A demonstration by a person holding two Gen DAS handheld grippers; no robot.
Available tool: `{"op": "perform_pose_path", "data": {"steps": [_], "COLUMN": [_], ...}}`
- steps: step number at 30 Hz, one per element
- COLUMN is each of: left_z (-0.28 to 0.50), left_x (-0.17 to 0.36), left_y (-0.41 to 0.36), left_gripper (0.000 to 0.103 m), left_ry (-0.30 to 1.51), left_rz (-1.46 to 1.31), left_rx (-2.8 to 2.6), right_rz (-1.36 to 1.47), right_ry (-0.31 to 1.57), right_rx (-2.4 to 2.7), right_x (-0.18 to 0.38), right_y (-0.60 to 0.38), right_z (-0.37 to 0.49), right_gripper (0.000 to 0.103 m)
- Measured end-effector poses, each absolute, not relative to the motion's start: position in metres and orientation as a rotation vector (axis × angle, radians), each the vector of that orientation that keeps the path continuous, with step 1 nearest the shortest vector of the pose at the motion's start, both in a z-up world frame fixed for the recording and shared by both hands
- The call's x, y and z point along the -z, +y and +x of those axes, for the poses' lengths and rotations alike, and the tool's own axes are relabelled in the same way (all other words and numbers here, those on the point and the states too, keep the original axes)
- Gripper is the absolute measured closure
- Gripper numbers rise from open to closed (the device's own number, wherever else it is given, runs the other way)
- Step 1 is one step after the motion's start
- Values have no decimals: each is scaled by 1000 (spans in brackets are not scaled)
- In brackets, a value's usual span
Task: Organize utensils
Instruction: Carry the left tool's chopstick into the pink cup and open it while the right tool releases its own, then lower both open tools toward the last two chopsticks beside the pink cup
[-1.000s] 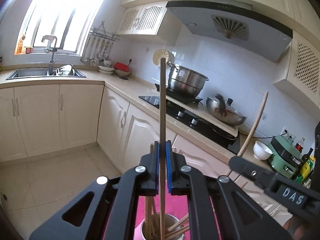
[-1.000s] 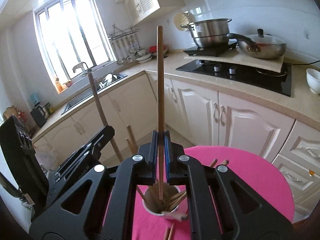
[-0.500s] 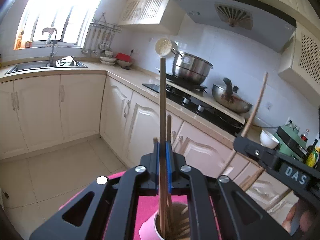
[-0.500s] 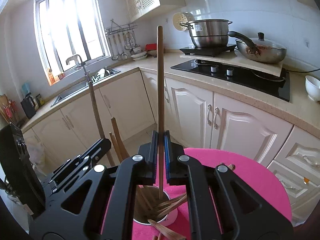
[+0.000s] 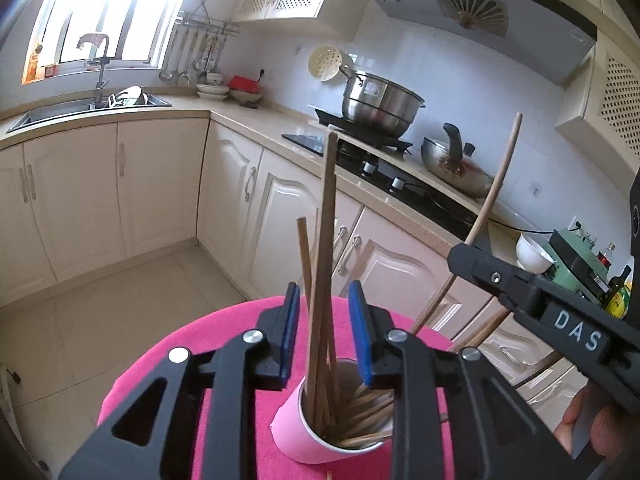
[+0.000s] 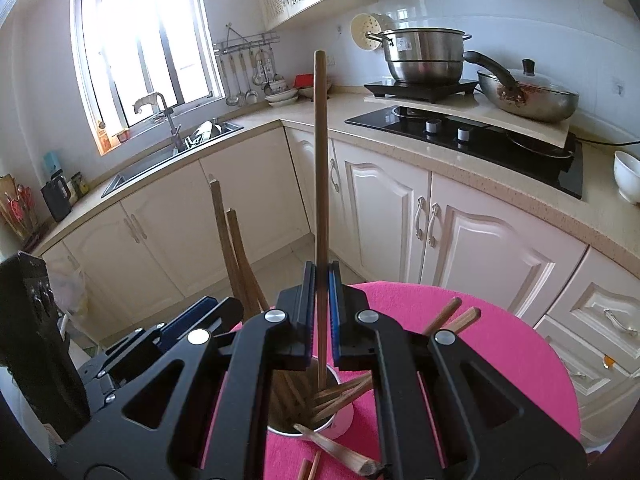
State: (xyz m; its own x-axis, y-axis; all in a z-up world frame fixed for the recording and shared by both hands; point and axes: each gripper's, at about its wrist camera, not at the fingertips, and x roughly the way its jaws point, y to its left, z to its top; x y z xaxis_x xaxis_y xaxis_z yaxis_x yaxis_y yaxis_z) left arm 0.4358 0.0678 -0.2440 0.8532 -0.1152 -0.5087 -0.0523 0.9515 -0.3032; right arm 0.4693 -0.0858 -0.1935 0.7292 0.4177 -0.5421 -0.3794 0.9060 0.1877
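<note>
A pink-wrapped metal cup (image 5: 304,436) holding several wooden chopsticks stands on a round pink table (image 5: 160,376). My left gripper (image 5: 323,332) is open just above the cup; a long chopstick (image 5: 326,240) stands loose between its jaws, its lower end in the cup. My right gripper (image 6: 321,312) is shut on another upright chopstick (image 6: 320,160) whose lower tip hangs over the cup (image 6: 340,420). In the left wrist view the right gripper (image 5: 472,258) comes in from the right with its chopstick (image 5: 496,188).
More chopsticks (image 6: 448,316) lie on the pink cloth beyond the cup, and one (image 6: 340,452) lies in front of it. Cream kitchen cabinets (image 5: 160,184), a sink (image 5: 80,108) and a hob with pots (image 5: 376,104) stand behind the table.
My left gripper has opened and let go of its chopstick, which now leans in the cup. Both grippers have come lower toward the cup; the right one still grips its chopstick.
</note>
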Motion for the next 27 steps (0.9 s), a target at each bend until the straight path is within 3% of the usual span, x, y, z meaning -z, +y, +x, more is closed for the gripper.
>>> {"op": "perform_pose_path", "data": {"steps": [6, 16, 20, 27], "left_z": [428, 410, 401, 378], "left_x": [235, 217, 207, 189], "left_y": [68, 71, 70, 66], "left_gripper": [69, 69, 63, 63], "left_ry": [563, 578, 573, 578], "left_rz": [-296, -263, -267, -252], "left_rx": [-4, -57, -61, -72], "right_rz": [64, 62, 63, 64], "right_ry": [631, 657, 647, 628], "right_rx": [-444, -426, -423, -430], "right_x": [193, 189, 180, 159], "right_y": [-85, -85, -88, -96], "right_z": [468, 455, 445, 424], "right_gripper": [96, 94, 75, 74]}}
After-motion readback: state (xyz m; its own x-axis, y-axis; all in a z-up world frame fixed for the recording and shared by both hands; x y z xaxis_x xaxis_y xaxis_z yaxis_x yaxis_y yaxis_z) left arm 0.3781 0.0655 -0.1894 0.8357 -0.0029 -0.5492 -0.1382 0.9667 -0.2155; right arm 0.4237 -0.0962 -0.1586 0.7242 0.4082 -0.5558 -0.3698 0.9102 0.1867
